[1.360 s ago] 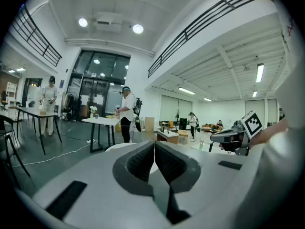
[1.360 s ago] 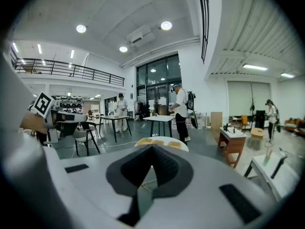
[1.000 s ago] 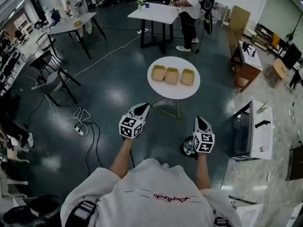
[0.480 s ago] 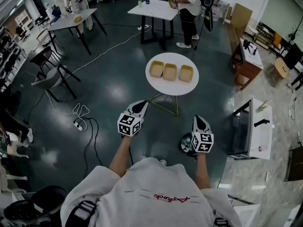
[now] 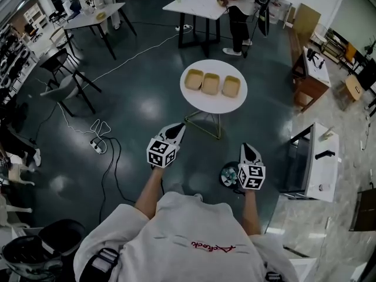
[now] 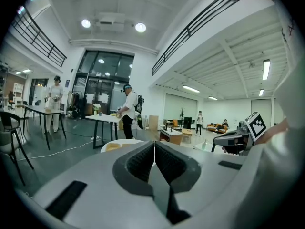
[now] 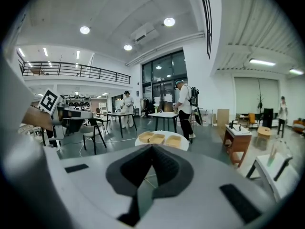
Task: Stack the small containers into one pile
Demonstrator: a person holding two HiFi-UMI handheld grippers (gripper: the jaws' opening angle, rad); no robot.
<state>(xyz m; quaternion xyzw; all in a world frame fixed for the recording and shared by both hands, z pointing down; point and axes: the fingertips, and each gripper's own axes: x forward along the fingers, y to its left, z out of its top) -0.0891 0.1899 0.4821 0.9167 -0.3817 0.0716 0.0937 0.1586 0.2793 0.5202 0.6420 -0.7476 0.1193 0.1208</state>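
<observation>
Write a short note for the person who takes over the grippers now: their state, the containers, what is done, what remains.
Left gripper: shut, empty.
Right gripper: shut, empty.
Both are held short of the round white table.
Three small containers sit there in a row, none stacked.
Done: nothing. Left: approach, then nest all three into one pile.

Matt tan containers (image 5: 210, 83), glossy dark floor (image 5: 141, 113)

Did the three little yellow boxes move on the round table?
No. The containers sit in the same row across the middle of the round table as before.
</observation>
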